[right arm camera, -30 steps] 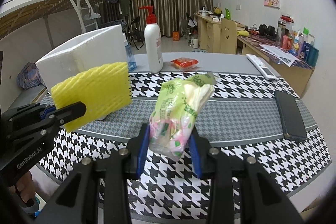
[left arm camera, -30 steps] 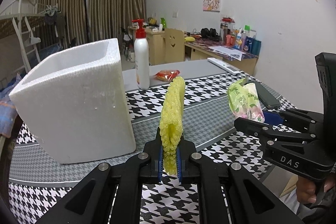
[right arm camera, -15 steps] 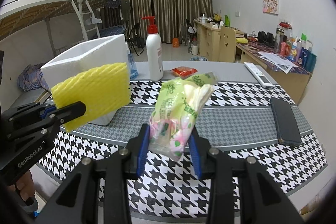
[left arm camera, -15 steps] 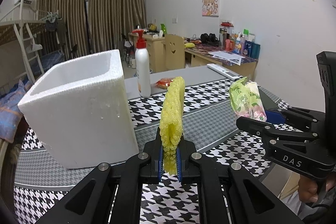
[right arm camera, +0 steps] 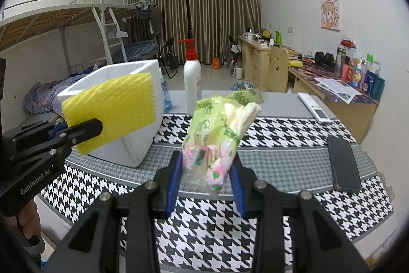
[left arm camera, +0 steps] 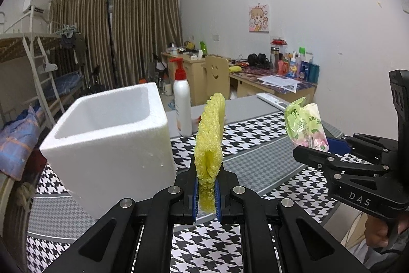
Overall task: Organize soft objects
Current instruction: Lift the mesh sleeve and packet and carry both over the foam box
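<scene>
Jaws clamped on both sides: our left gripper (left arm camera: 206, 192) pinches the yellow foam net (left arm camera: 209, 134) edge-on, nearly flat; our right gripper (right arm camera: 205, 178), partly open, squeezes a green tissue pack (right arm camera: 217, 134). Both hang above the near edge of the houndstooth table (right arm camera: 294, 216), with the white foam box (left arm camera: 110, 142) at its left side, mouth open. We judge the risks plain: the slick wrapper could slide out of the pads, the net could snag on the box rim, or a bump could shove the light box. Legible: "DAS" on the right gripper, "GenRobot.AI" on the left; the pack's print is unreadable.
</scene>
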Tool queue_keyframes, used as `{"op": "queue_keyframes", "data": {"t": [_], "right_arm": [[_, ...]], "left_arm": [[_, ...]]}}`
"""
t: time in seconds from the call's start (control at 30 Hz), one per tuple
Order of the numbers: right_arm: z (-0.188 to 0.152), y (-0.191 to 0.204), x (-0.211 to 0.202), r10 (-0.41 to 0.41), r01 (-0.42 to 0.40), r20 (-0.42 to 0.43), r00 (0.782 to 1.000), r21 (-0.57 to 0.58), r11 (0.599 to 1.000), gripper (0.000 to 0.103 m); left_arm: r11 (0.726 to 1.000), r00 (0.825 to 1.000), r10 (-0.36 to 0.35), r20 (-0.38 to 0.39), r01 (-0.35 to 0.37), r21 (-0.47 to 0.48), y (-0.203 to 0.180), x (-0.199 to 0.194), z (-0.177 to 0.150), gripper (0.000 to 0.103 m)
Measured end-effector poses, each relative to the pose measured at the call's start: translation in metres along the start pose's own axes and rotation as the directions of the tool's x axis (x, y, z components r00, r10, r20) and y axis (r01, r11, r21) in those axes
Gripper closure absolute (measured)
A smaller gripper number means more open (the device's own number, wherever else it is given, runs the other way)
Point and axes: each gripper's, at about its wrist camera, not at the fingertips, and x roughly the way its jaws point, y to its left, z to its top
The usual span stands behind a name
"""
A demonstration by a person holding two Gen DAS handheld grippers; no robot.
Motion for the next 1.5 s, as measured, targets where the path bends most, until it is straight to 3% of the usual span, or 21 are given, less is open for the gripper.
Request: {"op": "queue_keyframes", "data": {"t": [0.8,1.5], "right_arm": [[0.030,0.010,0.000,0.058,-0.054,0.081,0.995,-0.052,0.997,0.062],[0.051,0.026,0.013,0.121,-0.112,0.100,0.988,-0.091,0.989,0.062]], "left_arm": [[0.996,0.990,0.085,0.109,-0.086,0.003,0.022,-0.018,0.029,0.093],[0.989,0.979,0.147,0.142,-0.144,-0.032,0.047,-0.017,0.044,0.093]]}}
